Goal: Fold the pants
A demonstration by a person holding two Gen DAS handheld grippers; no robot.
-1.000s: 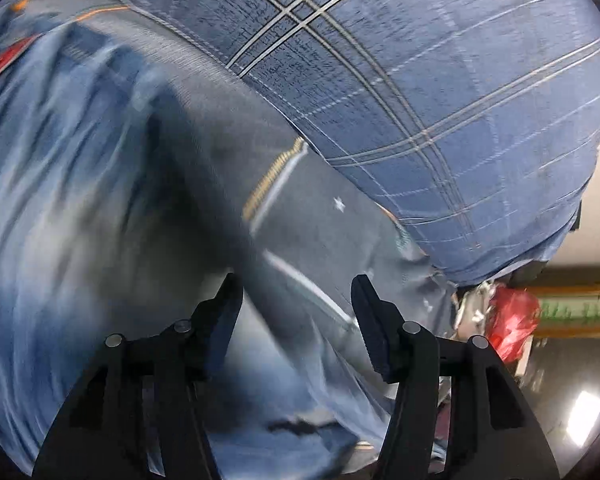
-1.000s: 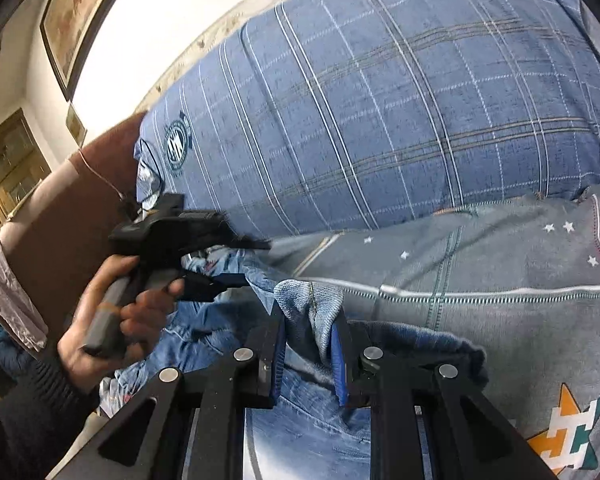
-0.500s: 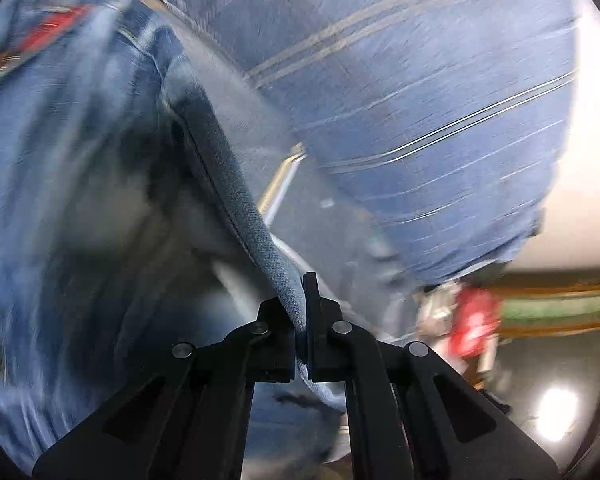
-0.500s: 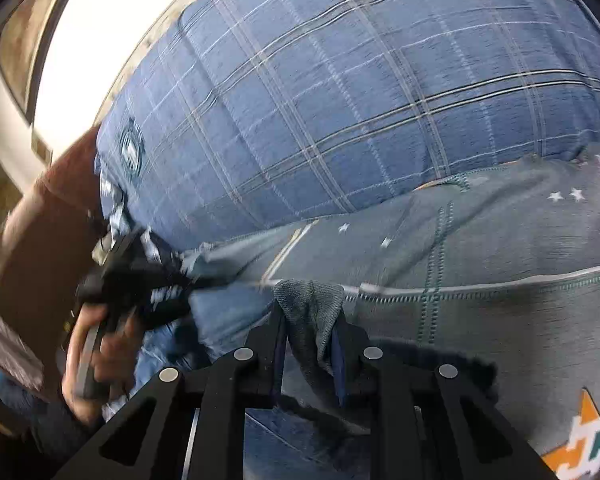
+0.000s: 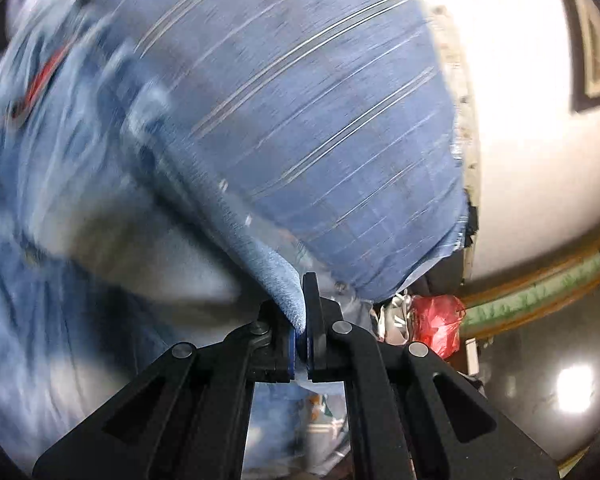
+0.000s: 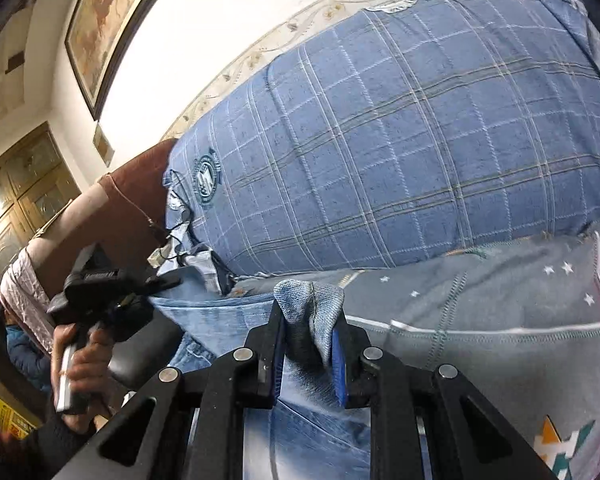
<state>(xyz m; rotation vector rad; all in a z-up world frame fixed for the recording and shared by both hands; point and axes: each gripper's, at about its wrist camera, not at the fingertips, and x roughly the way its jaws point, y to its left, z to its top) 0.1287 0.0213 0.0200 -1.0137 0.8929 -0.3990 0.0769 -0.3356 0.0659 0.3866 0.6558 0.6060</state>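
The pants are faded blue jeans point(image 5: 72, 240), blurred by motion in the left wrist view. My left gripper point(image 5: 300, 316) is shut on a folded denim edge that stretches up and left from its jaws. My right gripper point(image 6: 308, 332) is shut on a bunched piece of the jeans point(image 6: 312, 300), with more denim point(image 6: 220, 312) spread below and to the left. The left gripper point(image 6: 112, 292), held in a hand, shows in the right wrist view at the left, clamped on the far denim edge.
A big blue plaid cushion point(image 6: 380, 160) stands behind the jeans. A grey sheet with stars point(image 6: 500, 320) covers the seat at right. A brown sofa arm point(image 6: 112, 220) is at left. A red bag point(image 5: 436, 324) sits beyond the cushion's end.
My left gripper went from open over the jeans to shut on a denim edge and has lifted it. My right gripper keeps its hold and has risen a little.
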